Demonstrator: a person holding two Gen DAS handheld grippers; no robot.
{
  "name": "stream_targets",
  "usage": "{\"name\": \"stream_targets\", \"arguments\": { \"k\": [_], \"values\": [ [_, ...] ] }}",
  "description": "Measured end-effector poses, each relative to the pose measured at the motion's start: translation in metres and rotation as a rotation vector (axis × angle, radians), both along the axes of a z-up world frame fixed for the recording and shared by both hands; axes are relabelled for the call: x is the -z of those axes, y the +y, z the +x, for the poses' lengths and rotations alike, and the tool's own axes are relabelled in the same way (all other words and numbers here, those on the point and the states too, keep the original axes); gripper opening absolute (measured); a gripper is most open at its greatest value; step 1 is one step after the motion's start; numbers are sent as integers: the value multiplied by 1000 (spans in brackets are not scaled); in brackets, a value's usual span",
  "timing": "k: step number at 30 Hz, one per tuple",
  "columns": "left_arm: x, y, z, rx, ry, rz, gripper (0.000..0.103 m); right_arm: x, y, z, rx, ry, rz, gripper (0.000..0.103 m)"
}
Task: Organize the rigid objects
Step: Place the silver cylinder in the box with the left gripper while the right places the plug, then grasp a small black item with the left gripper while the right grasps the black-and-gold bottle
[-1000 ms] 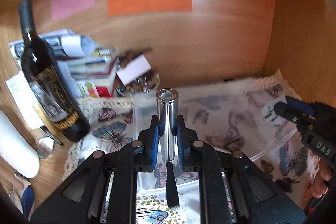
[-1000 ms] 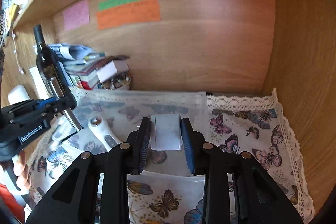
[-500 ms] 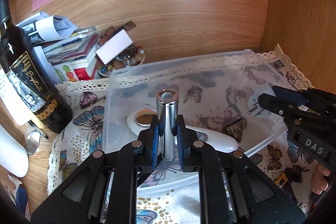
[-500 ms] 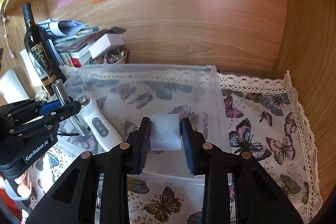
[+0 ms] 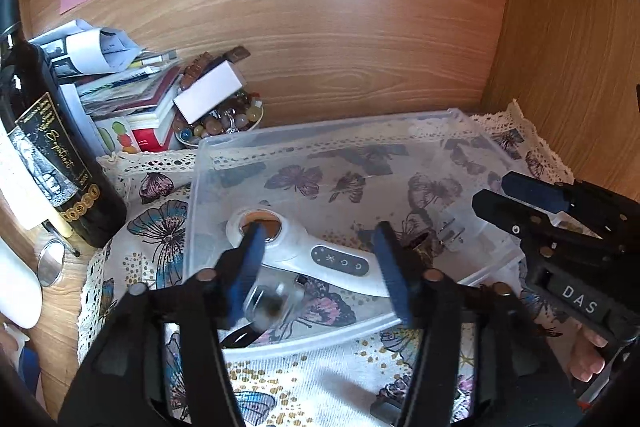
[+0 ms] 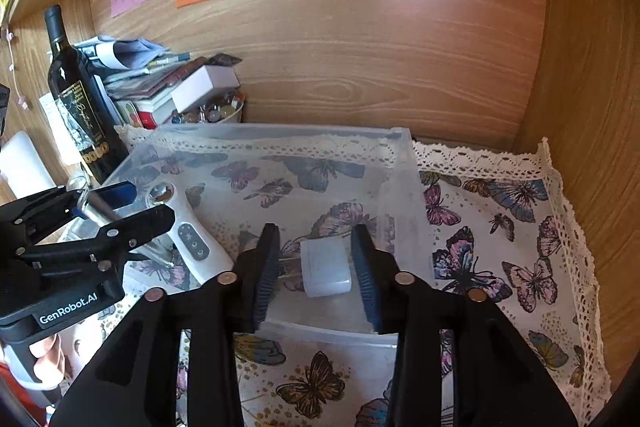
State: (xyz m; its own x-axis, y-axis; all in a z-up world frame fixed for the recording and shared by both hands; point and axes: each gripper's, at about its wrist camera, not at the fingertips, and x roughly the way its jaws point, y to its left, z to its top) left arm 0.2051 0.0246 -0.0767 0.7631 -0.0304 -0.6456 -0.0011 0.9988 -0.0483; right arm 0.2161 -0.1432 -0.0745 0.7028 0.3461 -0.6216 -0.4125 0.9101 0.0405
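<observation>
Wooden alcove, butterfly cloth: both my grippers tilt down over the bin [image 6: 404, 163]. Left gripper [image 5: 320, 267] is opening, tube [image 5: 268, 303] dropping free; right gripper [image 6: 316, 267] is opening around the adapter [image 6: 326, 269].

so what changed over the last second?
Both grippers let go over the clear bin. Left gripper jaws are opening; the metal tube drops free, blurred. Right gripper jaws are opening off the white plug. White handheld device, wine bottle stayed put.
</observation>
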Motion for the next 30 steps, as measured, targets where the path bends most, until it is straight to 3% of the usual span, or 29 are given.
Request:
{"name": "stream_targets", "arguments": {
  "k": [10,13,19,30],
  "values": [
    [-19,12,-25,-26,-37,-63,91,-26,-6,-34,-2,-88,16,58],
    [-22,14,-36,-32,-50,-71,95,-32,-8,-45,1,-108,22,66],
    [-18,18,-60,-37,-45,-79,98,-33,-15,-65,9,-121,15,68],
    [23,8,-85,-20,68,-122,98,3,-30,-94,28,-17,-15,68]
  ]
}}
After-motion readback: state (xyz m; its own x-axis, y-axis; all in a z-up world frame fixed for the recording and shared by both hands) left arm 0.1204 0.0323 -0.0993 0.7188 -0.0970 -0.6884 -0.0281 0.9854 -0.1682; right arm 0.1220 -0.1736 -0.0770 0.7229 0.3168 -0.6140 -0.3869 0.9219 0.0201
